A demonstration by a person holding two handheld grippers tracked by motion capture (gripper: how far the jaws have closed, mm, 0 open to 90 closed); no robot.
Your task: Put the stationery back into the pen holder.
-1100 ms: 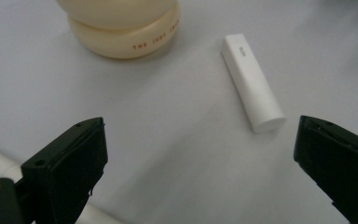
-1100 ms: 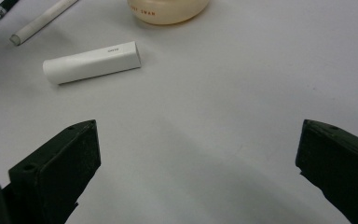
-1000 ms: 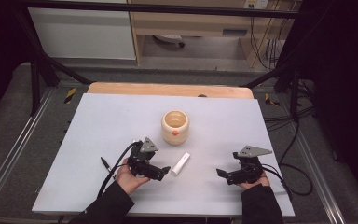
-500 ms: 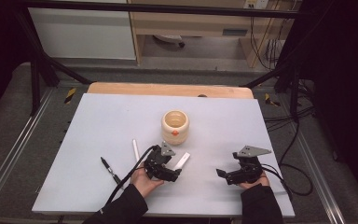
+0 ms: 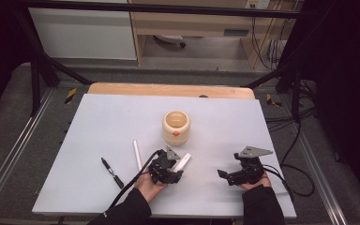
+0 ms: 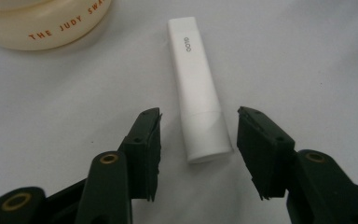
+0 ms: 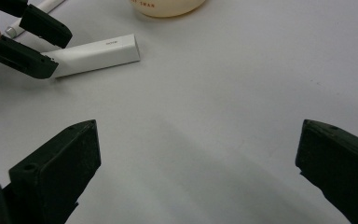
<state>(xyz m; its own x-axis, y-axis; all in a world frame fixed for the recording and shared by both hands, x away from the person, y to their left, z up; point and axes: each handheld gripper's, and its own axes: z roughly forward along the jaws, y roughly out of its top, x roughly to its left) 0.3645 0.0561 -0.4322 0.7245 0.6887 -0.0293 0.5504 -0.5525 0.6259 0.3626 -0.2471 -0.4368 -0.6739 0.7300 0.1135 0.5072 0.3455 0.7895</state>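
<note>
A short white flat stick (image 6: 199,88) with small grey lettering lies on the pale table. My left gripper (image 6: 199,116) is open, one jaw on each side of the stick's near end, neither touching it. From above, that gripper (image 5: 172,168) sits just below-left of the stick (image 5: 183,161). A cream cup (image 5: 176,126) with red lettering stands beyond the stick. My right gripper (image 5: 221,174) rests open at the front right, nothing between its jaws. In its own view the right gripper (image 7: 200,135) faces bare table, with the stick (image 7: 98,52) and the left gripper (image 7: 28,39) farther off.
A white pen (image 5: 137,154) and a black pen (image 5: 112,173) lie left of the left hand. The table (image 5: 98,122) has a wooden strip along its far edge. Cables trail from both grippers towards the front edge and off to the right.
My left gripper has moved right from over the pens to the white stick's near end, so both pens now lie in plain sight. The right gripper has stayed put.
</note>
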